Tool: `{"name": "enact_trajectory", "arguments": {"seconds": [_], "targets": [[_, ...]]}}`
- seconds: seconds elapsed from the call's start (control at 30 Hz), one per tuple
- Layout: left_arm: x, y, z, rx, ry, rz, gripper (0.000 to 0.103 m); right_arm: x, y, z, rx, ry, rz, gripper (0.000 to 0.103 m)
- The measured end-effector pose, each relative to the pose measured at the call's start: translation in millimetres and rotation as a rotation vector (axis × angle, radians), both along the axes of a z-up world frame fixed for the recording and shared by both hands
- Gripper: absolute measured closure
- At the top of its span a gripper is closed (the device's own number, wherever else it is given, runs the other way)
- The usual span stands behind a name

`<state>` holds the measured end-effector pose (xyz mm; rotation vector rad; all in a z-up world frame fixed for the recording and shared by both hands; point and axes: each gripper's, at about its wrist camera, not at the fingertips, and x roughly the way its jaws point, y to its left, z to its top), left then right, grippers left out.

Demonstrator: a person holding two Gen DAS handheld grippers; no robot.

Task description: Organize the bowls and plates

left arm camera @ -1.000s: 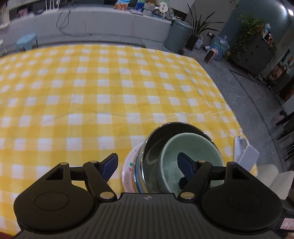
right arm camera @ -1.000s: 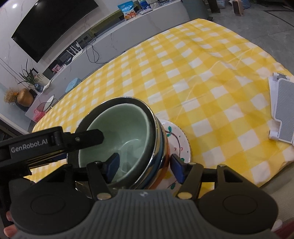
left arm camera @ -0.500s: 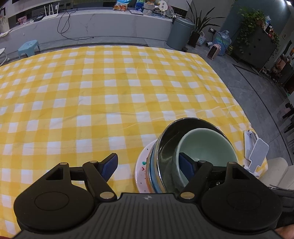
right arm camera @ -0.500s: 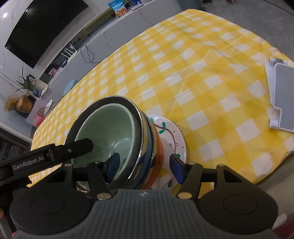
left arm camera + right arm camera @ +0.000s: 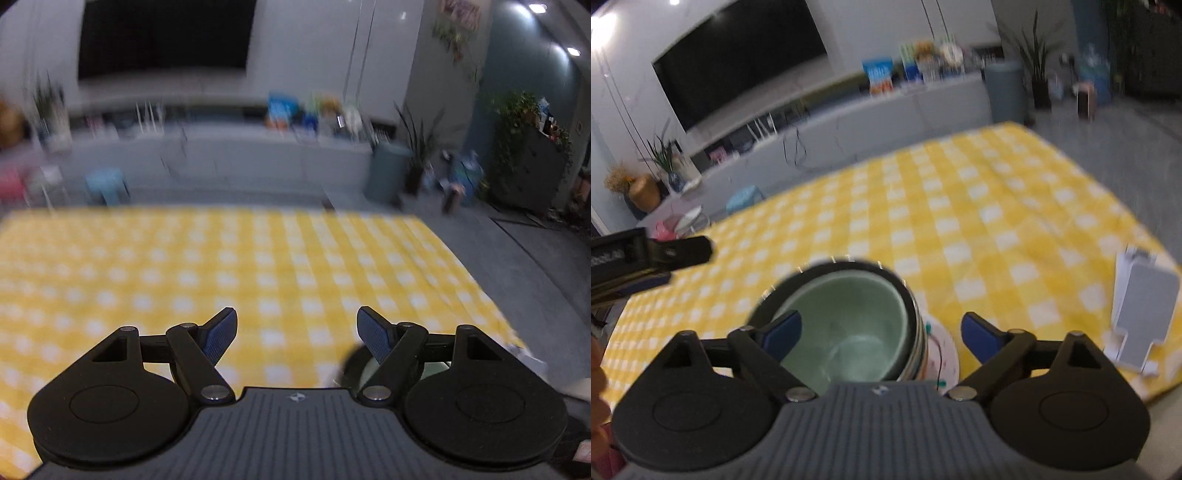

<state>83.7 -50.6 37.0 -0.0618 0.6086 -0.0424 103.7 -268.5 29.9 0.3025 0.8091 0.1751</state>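
Yellow checked cloth [image 5: 979,221]: nested bowls [image 5: 846,332] on patterned plate [image 5: 942,354]; white stand [image 5: 1141,317] right. Your right gripper [image 5: 879,332] is opening, unclamped; left gripper [image 5: 295,332] gapes empty.

Right tool [image 5: 881,334] now off the bowls [image 5: 846,325], opening.

Your room was dim, lit by ceiling spots [image 5: 537,7]; motion blur smeared both views, and the fisheye bent the edges.

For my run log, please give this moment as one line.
right gripper: opening, clear of bowl stack | left gripper: open, empty | stack on plate
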Motion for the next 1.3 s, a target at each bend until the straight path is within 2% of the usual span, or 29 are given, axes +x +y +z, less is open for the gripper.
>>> {"name": "enact_trajectory", "arguments": {"seconds": [0.13,0.2,0.27,0.37,0.47,0.57,0.73,0.87,1.03,1.3], "targets": [[-25.3,-16.3,16.4,0.223,-0.101,0.07,0.013,-15.2,-4.2,11.6,-0.037,-0.09,-0.013,0.006],[-36.1,-27.1,20.0,0.289,-0.119,0.067,0.01,-23.5,-8.4,14.1,-0.026,-0.11,-0.02,0.006],[-49.4,-39.1,20.0,0.313,-0.131,0.038,0.009,-34.2,-10.4,15.8,-0.006,-0.121,-0.012,0.006],[-70.4,-47.3,12.3,0.278,-0.115,0.007,0.009,-52.4,-6.7,16.4,-0.004,-0.135,0.017,0.006],[-82.8,-46.9,-6.2,0.193,-0.053,-0.03,0.009,-68.2,1.9,12.6,-0.028,-0.128,0.044,0.006],[-80.9,-36.8,-28.6,0.108,0.026,-0.03,0.009,-81.3,12.3,8.0,-0.034,-0.1,0.076,0.006],[-63.5,-24.4,-48.7,0.012,0.155,-0.061,0.009,-99.6,36.2,3.2,-0.157,-0.106,0.152,0.006],[-59.4,-24.4,-58.7,0.032,0.165,-0.043,0.009,-102.2,36.3,-1.5,-0.175,-0.099,0.139,0.006],[-62.9,-19.3,-67.7,-0.007,0.191,-0.026,0.009,-93.7,34.1,-6.2,-0.177,-0.068,0.133,0.006],[-74.2,-24.9,-67.2,0.058,0.161,-0.026,0.009,-95.3,37.2,-9.9,-0.188,-0.066,0.143,0.006]]}}
